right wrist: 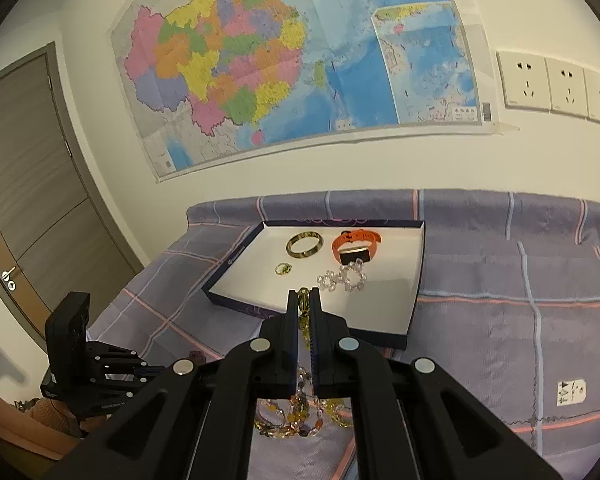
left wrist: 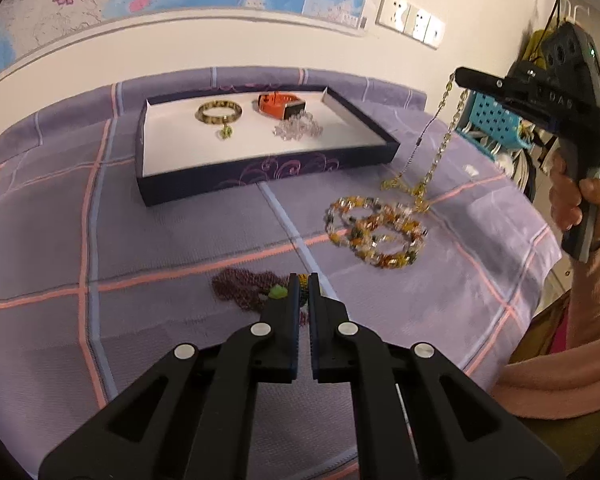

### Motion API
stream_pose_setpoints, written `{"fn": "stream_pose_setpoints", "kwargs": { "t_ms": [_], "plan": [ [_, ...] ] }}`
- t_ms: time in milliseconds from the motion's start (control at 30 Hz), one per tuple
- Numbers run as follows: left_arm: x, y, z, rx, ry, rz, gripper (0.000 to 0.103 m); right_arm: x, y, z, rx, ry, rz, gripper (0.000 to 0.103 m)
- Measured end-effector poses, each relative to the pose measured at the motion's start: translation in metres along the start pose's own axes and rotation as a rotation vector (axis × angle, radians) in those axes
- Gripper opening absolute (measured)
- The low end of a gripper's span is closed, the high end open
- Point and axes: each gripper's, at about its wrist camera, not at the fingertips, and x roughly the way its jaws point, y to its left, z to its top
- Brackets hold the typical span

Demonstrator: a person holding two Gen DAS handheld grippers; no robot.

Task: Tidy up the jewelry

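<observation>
A dark tray with a white floor (left wrist: 180, 152) (right wrist: 244, 280) holds a gold bangle (left wrist: 219, 112) (right wrist: 304, 245), a small green ring (left wrist: 225, 132) (right wrist: 283, 269), an orange watch (left wrist: 281, 104) (right wrist: 355, 246) and clear crystal beads (left wrist: 298, 128) (right wrist: 342, 279). My right gripper (left wrist: 460, 76) (right wrist: 304, 293) is shut on a gold chain necklace (left wrist: 440, 152) (right wrist: 303, 312) and lifts it; its lower end hangs down to the cloth by an amber bead string (left wrist: 374, 230) (right wrist: 292, 412). My left gripper (left wrist: 304, 280) is shut on a purple bead necklace (left wrist: 244, 286) with a green piece.
A purple plaid cloth (left wrist: 160, 264) (right wrist: 500, 340) covers the table. A map (right wrist: 284, 60) and wall sockets (right wrist: 556, 84) are behind. A blue basket (left wrist: 496, 120) stands off the table's right edge. A door (right wrist: 20, 184) is at left.
</observation>
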Motion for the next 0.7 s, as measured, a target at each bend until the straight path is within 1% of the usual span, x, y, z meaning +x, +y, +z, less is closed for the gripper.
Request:
{"fn": "stream_pose_setpoints", "kwargs": {
  "t_ms": [200,367,533,700],
  "plan": [
    [-0.009,-0.003,0.013,0.018,-0.033,0.007,0.005,-0.009,0.007,0.013,-0.020,-0.039,0.002,0.004],
    [-0.017,-0.005,0.030,0.038,-0.072,0.002,0.005,-0.018,0.012,0.031,-0.041,-0.085,0.002,0.004],
    [-0.021,-0.002,0.048,0.041,-0.112,0.026,0.005,-0.026,0.019,0.048,-0.072,-0.124,0.000,0.004],
    [-0.022,0.003,0.066,0.042,-0.137,0.055,0.005,-0.026,0.025,0.066,-0.088,-0.149,0.014,0.004]
  ]
}}
